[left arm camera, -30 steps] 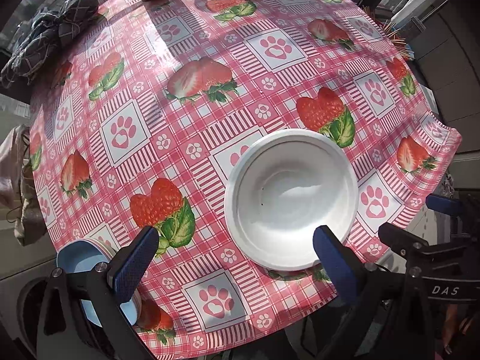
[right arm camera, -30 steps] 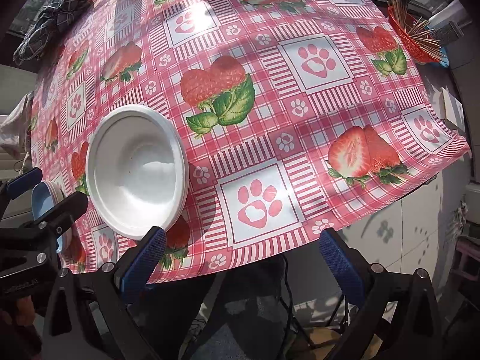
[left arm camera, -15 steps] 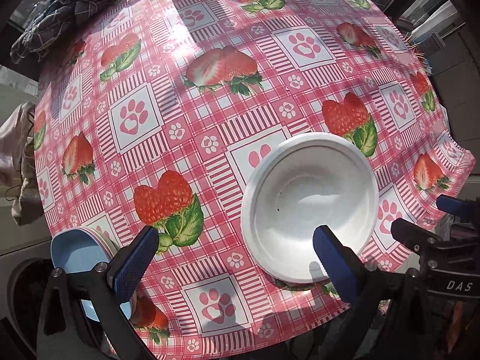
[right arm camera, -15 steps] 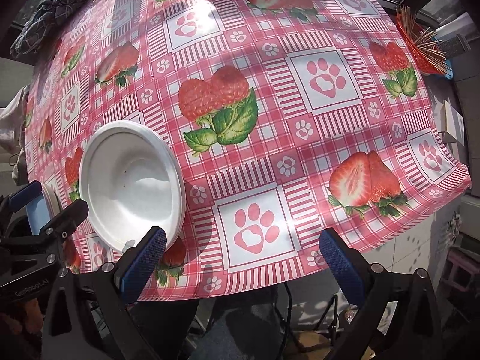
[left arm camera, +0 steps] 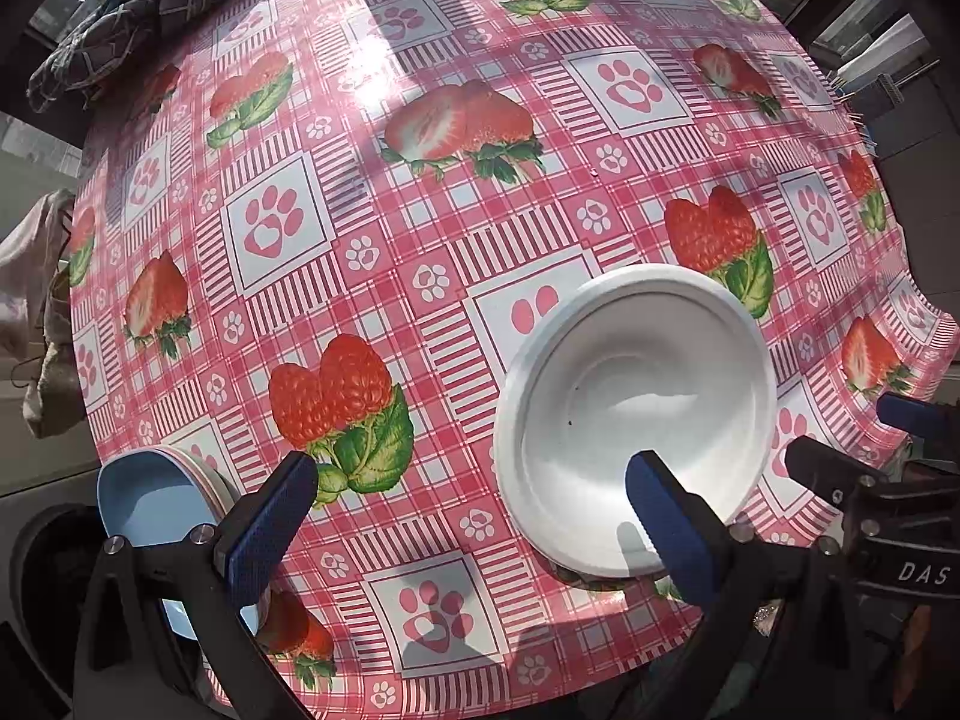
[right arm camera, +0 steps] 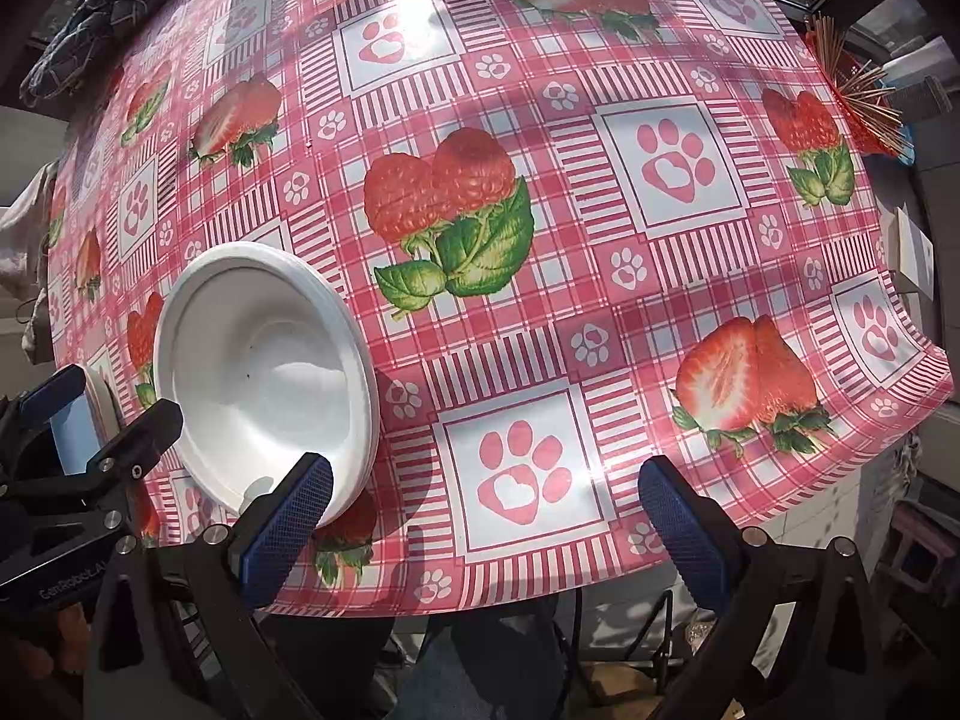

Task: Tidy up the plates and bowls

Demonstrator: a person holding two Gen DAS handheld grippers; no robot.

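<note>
A white bowl (left arm camera: pixel 636 414) (right arm camera: pixel 264 372), apparently a nested stack, sits near the front edge of the table with the strawberry cloth. A stack of light blue bowls (left arm camera: pixel 150 504) (right arm camera: pixel 69 432) rests at the front left corner. My left gripper (left arm camera: pixel 474 534) hangs open above the front edge, its right fingertip (left arm camera: pixel 654 492) over the white bowl's near rim, nothing held. My right gripper (right arm camera: pixel 486 528) is open too, to the right of the white bowl, its left fingertip (right arm camera: pixel 294 504) just at the bowl's rim.
A dark checked cloth bundle (left arm camera: pixel 132 12) lies at the far left of the table. A red holder of wooden sticks (right arm camera: pixel 864 96) stands at the far right edge. The tablecloth (right arm camera: pixel 660 180) hangs over the front edge. A white box (right arm camera: pixel 915 252) sits beyond the right edge.
Both grippers have pulled back and risen a little, so the white bowl sits lower and more rightward in the left view. More of the blue bowls shows. Both stay open.
</note>
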